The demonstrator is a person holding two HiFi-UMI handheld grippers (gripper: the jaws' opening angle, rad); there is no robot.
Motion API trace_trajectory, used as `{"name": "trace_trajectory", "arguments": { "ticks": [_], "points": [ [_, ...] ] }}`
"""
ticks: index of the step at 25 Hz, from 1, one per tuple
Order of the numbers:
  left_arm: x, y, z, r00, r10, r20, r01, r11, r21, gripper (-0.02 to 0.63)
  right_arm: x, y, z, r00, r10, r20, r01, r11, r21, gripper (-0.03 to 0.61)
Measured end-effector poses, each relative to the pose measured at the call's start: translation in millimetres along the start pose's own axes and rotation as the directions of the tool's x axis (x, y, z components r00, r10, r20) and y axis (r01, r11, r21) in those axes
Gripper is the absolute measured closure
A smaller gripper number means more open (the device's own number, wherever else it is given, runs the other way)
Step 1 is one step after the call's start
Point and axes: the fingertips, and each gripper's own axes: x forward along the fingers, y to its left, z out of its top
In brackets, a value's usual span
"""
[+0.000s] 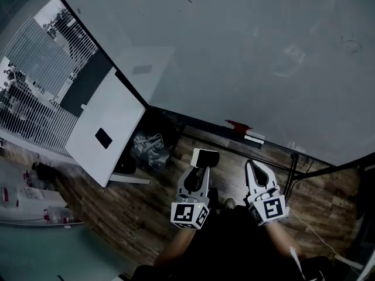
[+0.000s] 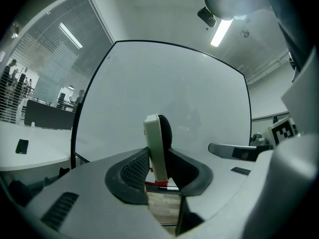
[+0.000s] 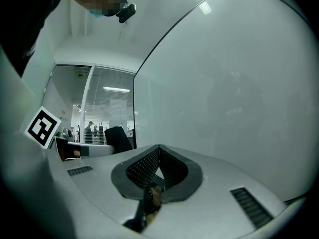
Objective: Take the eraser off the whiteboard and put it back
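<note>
While the left gripper pinches the eraser upright in its jaws at lower centre, clear of the whiteboard, the right gripper has its jaws pressed together

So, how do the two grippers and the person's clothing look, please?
Both the left gripper and the right gripper have light grey, tapering jaws with black ribbed pads. Each carries a white cube with black square markers. The person wears dark clothing.
</note>
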Motion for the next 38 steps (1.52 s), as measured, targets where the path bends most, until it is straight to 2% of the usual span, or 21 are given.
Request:
{"name": "trace_trajectory", "arguments": {
  "ticks": [7,20,25,30,38],
  "points": [
    [2,0,1,1.0,-0.014,0.015,0.015,0.999,-0.04,0.495,3,-1,0,1.0,0.003,-0.002,-0.003,1.0,0.004,0.563],
    [10,13,-6,1.0,-0.006,-0.005,0.006,0.996,-0.091,0.495,14,-1,-6,0.999,0.026,-0.021,-0.026,1.0,0.01,0.563],
    [18,23,-10,1.0,-0.001,-0.02,-0.001,0.99,-0.139,0.495,22,0,-8,0.999,0.049,-0.022,-0.049,0.999,0.002,0.563],
    [26,36,-15,0.999,0.001,-0.042,-0.008,0.986,-0.165,0.495,37,-2,-10,0.998,0.024,-0.05,-0.023,1.0,0.014,0.563],
    [47,68,-26,0.997,0.0,-0.08,-0.019,0.972,-0.234,0.495,71,1,-14,0.996,0.072,-0.059,-0.073,0.997,-0.014,0.563]
  ]
}}
